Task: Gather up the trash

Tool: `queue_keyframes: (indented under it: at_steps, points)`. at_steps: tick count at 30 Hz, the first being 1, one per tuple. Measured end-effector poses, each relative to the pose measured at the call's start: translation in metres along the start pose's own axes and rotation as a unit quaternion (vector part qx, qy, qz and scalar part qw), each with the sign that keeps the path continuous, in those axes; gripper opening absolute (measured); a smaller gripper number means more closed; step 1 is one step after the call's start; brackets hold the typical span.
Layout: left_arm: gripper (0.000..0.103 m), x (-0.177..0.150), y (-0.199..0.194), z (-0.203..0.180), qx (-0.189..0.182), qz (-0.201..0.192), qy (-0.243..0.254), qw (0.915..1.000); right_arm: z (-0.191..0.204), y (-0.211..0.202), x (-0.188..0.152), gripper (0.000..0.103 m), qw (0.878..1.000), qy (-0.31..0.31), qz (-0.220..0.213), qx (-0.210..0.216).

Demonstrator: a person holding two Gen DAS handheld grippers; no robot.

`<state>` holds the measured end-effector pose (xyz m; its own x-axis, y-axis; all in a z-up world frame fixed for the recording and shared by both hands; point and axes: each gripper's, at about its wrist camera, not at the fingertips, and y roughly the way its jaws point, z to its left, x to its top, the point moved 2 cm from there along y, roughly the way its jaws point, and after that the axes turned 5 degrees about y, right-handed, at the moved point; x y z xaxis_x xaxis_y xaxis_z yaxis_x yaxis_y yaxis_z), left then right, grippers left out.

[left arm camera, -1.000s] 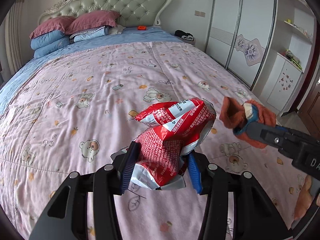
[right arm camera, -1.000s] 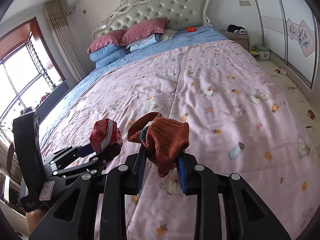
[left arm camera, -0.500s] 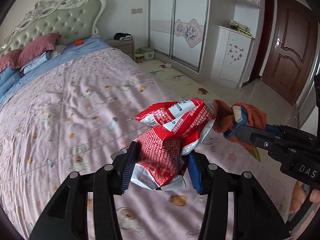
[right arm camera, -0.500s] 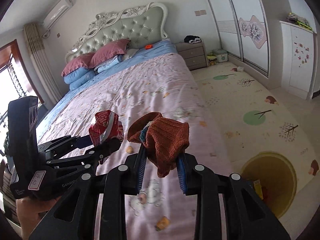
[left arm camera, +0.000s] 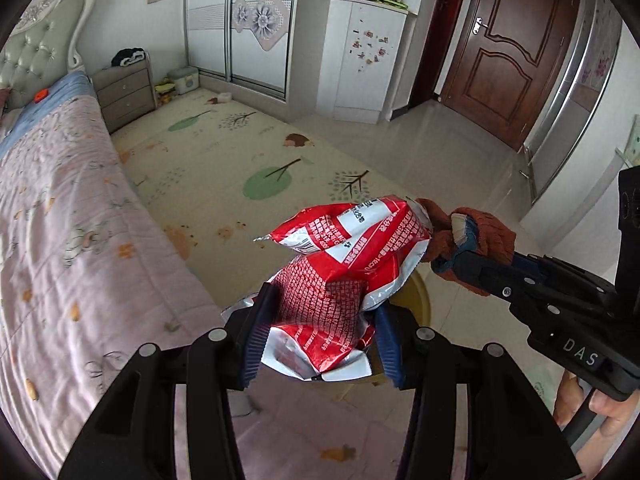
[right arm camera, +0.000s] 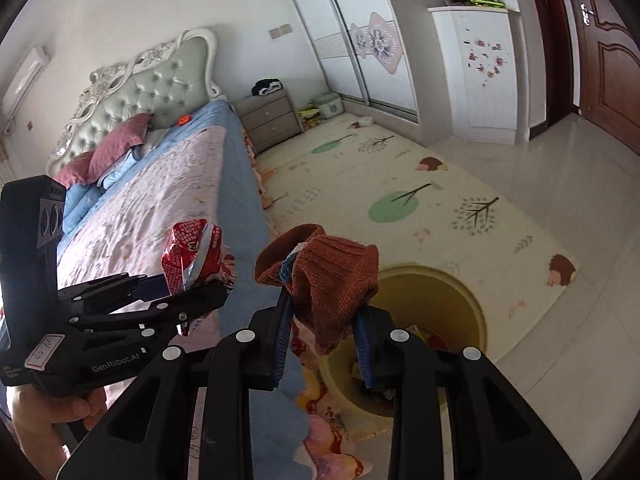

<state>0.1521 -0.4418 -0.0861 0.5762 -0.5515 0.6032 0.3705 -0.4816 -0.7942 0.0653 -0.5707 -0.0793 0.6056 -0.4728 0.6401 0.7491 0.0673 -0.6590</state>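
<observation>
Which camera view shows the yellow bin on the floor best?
The right wrist view: the yellow bin shows its round rim and part of its inside, below the rust-brown knitted piece in the right gripper. In the left wrist view only a strip of its rim shows behind the red snack bag.

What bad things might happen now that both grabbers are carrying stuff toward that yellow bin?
1. The red snack bag is pinched only at its lower part by the left gripper; the crinkly foil could slip out and land on the play mat short of the yellow bin.
2. The right gripper holds a knitted orange sock, which looks like clothing, not trash, and may get binned by mistake.
3. Bag and sock sit very close together, so the grippers might bump.
</observation>
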Motion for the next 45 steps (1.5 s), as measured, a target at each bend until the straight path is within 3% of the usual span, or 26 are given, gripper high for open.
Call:
queue_keyframes:
  at_steps: [7, 9, 11, 12, 13, 26, 35, 45]
  points:
    - [0.048, 0.02, 0.042, -0.019, -0.012, 0.034, 0.009, 0.9993, -0.041, 0.013, -0.007, 0.028, 0.999, 0.024, 0.012, -0.027]
    - [0.051, 0.024, 0.048, -0.019, -0.011, 0.04, 0.007, 0.9991, -0.045, 0.021, -0.004, 0.035, 0.999, 0.025, 0.016, -0.037]
    - [0.061, 0.028, 0.054, -0.021, -0.005, 0.046, 0.008, 0.9989, -0.05, 0.027, -0.003, 0.045, 0.998, 0.028, 0.022, -0.055]
    - [0.079, 0.03, 0.057, -0.021, 0.002, 0.048, 0.009, 0.9988, -0.054, 0.031, -0.003, 0.045, 0.998, 0.027, 0.027, -0.06]
    - [0.083, 0.031, 0.057, -0.021, 0.008, 0.046, 0.012, 0.9988, -0.056, 0.033, -0.003, 0.045, 0.997, 0.027, 0.028, -0.062]
    - [0.083, 0.026, 0.038, -0.027, -0.003, 0.022, 0.028, 0.9994, -0.055, 0.022, -0.005, 0.045, 0.997, 0.028, 0.029, -0.063]
    - [0.083, 0.004, -0.022, -0.002, 0.024, -0.031, 0.012, 0.9992, 0.001, -0.009, -0.006, 0.045, 0.999, -0.019, 0.005, -0.045]
    - [0.083, -0.061, -0.112, 0.08, 0.093, -0.079, -0.041, 0.9916, 0.126, -0.017, -0.029, 0.045, 0.993, -0.12, -0.001, 0.022]
